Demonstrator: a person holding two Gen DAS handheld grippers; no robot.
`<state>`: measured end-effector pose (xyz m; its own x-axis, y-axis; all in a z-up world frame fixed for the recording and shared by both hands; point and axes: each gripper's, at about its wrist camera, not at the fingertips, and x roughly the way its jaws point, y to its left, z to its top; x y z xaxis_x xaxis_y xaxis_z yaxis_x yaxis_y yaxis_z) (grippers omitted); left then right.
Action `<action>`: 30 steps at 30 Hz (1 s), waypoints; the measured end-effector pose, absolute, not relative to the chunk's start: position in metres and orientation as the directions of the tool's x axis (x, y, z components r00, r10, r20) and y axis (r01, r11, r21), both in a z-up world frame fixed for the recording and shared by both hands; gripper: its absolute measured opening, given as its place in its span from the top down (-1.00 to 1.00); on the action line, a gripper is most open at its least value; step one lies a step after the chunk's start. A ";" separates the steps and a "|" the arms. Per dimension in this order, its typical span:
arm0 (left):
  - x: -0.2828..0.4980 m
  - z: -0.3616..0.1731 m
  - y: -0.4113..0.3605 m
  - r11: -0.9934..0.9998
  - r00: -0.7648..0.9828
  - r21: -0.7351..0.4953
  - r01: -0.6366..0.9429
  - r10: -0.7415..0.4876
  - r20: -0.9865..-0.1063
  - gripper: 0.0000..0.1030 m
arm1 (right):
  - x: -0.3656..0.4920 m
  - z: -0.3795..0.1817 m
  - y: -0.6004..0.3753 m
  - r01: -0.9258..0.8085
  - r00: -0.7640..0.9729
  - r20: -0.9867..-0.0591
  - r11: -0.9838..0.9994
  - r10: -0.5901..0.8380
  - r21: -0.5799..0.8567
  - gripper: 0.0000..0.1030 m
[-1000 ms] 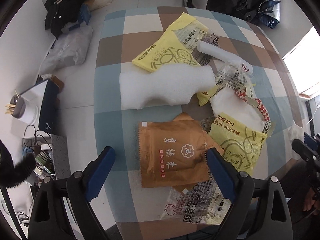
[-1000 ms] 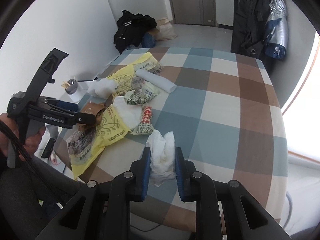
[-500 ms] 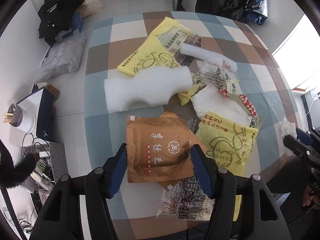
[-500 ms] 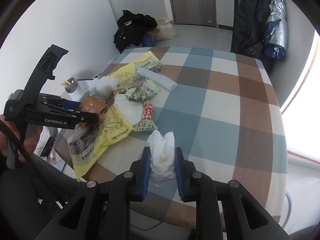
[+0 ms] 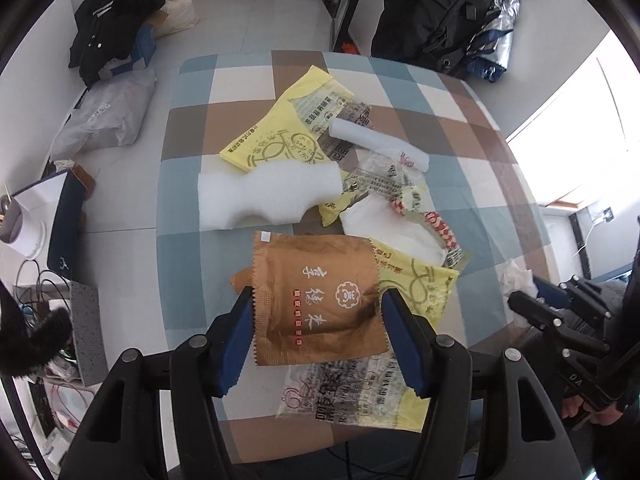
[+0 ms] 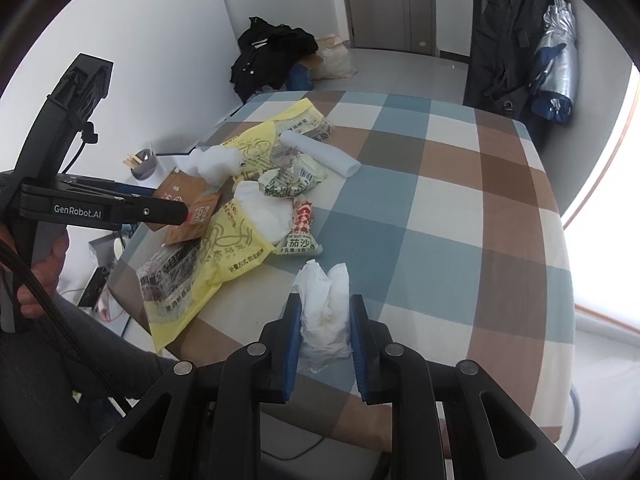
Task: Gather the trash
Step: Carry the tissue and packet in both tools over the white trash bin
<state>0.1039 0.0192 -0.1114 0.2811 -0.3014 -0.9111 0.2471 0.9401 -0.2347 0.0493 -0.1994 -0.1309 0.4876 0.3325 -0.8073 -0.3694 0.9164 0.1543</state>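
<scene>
A brown foil packet (image 5: 320,300) is lifted off the checked table (image 5: 192,216), pinched between the two fingers of my left gripper (image 5: 318,336); it also shows in the right wrist view (image 6: 188,208). Under it lie yellow bags (image 5: 416,284), a white foam piece (image 5: 268,192), a white roll (image 5: 376,142) and crumpled wrappers (image 5: 384,184). My right gripper (image 6: 324,340) is shut on a crumpled white tissue (image 6: 326,312) at the table's near edge.
Black clothes and bags (image 5: 116,40) lie on the floor beyond the table. A cup of sticks (image 6: 142,164) stands at the left wall. A dark coat and umbrella (image 6: 552,48) hang at the back right.
My left gripper has closed from wide open onto the brown packet and lifted it off the pile. My right gripper has kept still, holding the tissue.
</scene>
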 end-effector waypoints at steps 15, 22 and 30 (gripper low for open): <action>0.094 -0.053 -0.009 0.915 0.394 -0.311 0.256 -0.393 -0.831 -0.14 | 0.024 -0.064 -0.250 -0.333 0.590 -0.671 0.893 0.449 0.303 0.58; 0.090 -0.014 -0.073 0.858 0.402 -0.363 0.364 -0.497 -0.769 -0.14 | 0.003 0.008 -0.323 -0.289 0.724 -0.540 0.899 0.430 0.328 0.58; 0.090 0.006 -0.192 0.743 0.304 -0.421 0.520 -0.622 -0.722 -0.14 | -0.029 0.052 -0.423 -0.147 0.829 -0.483 0.943 0.282 0.297 0.58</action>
<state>0.0899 -0.1920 0.0060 0.3040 -0.6218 -0.7217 0.5200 0.7431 -0.4212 -0.0292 -0.4231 0.0524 0.8293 0.2817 -0.4827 -0.1474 0.9433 0.2974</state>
